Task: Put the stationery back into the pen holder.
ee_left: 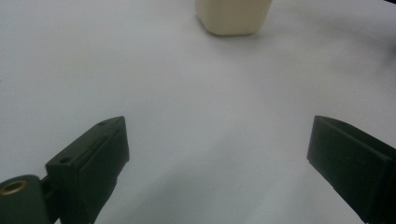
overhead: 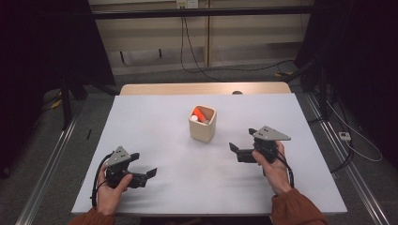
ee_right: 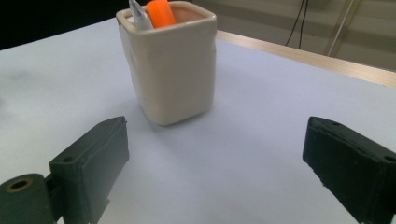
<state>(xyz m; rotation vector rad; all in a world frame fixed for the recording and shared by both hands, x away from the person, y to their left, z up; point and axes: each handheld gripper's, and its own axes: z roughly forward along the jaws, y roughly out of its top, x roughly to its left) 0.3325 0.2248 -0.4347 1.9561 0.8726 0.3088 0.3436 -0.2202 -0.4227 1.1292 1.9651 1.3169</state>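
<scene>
White table [overhead: 155, 140]: cream cup [overhead: 202, 125] holds orange marker [overhead: 198, 114]

White table [overhead: 155, 140] top, bare surface; wooden strip [overhead: 187, 88] along its far edge. Black cables [overhead: 197, 65] on grey floor beyond the far edge. White power strip [overhead: 345, 136] on floor past the right edge.

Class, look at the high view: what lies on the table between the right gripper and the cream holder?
Nothing: the stretch of white table between the right gripper and the cream holder is bare, also in the right gripper view.
</scene>
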